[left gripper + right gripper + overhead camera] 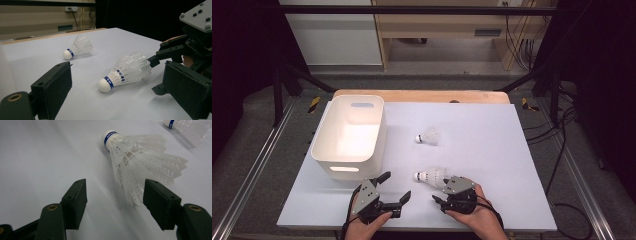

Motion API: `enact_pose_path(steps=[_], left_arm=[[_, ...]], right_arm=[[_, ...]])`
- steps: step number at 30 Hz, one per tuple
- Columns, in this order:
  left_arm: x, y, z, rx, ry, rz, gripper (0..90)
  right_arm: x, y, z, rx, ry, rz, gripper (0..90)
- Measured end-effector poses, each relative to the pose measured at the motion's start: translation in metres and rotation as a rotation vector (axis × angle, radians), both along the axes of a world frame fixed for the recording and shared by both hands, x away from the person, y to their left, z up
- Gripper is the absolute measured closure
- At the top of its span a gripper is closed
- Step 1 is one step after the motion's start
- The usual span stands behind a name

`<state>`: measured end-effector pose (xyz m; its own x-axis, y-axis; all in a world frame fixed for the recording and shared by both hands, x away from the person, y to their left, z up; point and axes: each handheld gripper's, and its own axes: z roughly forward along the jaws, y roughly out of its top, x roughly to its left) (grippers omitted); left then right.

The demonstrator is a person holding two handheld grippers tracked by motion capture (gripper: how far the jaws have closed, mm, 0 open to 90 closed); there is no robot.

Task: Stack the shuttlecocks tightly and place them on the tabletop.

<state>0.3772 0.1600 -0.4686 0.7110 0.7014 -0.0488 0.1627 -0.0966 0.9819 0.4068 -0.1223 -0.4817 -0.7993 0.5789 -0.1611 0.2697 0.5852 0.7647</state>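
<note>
Our right tool [439, 196] sits low on the bench [492, 150], near the front edge, and its jaws stand wide apart. In the right gripper view the feather end of the near shuttlecock [140, 162] lies between the 2 jaws, close to 1 jaw, and we cannot tell if it touches. Nothing is squeezed. This shuttlecock [430, 176] lies on its side with its white round tip pointing left and its feathers pointing right, toward our right tool.

Our left tool [394, 186] rests to the left of it, also near the front edge. Its jaws are wide apart too, and they hold nothing. In the left gripper view we look between those jaws and see the near shuttlecock [123, 71] lying just past them, with the right tool [160, 63] at its feathers.

We see 2 shuttlecocks in all. The far shuttlecock [429, 136] lies on its side near the middle of the bench, well apart from both tools.

A white bin [324, 145] stands on the left side of the bench, just behind our left tool.
</note>
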Motion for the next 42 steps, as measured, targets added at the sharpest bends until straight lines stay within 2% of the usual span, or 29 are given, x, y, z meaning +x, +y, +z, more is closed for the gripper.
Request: enact_pose_path(steps=[20,24,29,36,42], left_arm=[[0.0,0.001,0.0,-0.006,-0.004,0.0,8.1],[0.0,0.0,0.0,-0.003,-0.005,-0.007,6.8],[-0.001,-0.002,0.0,0.005,-0.005,-0.015,5.5],[-0.001,-0.002,0.0,0.006,-0.008,-0.018,5.4],[-0.001,-0.001,0.0,0.002,-0.011,-0.017,5.3]], right_arm=[[0.001,-0.01,0.003,-0.024,-0.019,-0.056,22.1],[0.0,-0.016,0.006,-0.032,-0.014,-0.075,18.9],[0.002,-0.035,0.018,-0.03,-0.019,-0.11,17.6],[0.024,-0.063,0.037,-0.068,-0.03,-0.164,18.1],[0.055,-0.067,0.049,-0.112,-0.046,-0.199,17.8]])
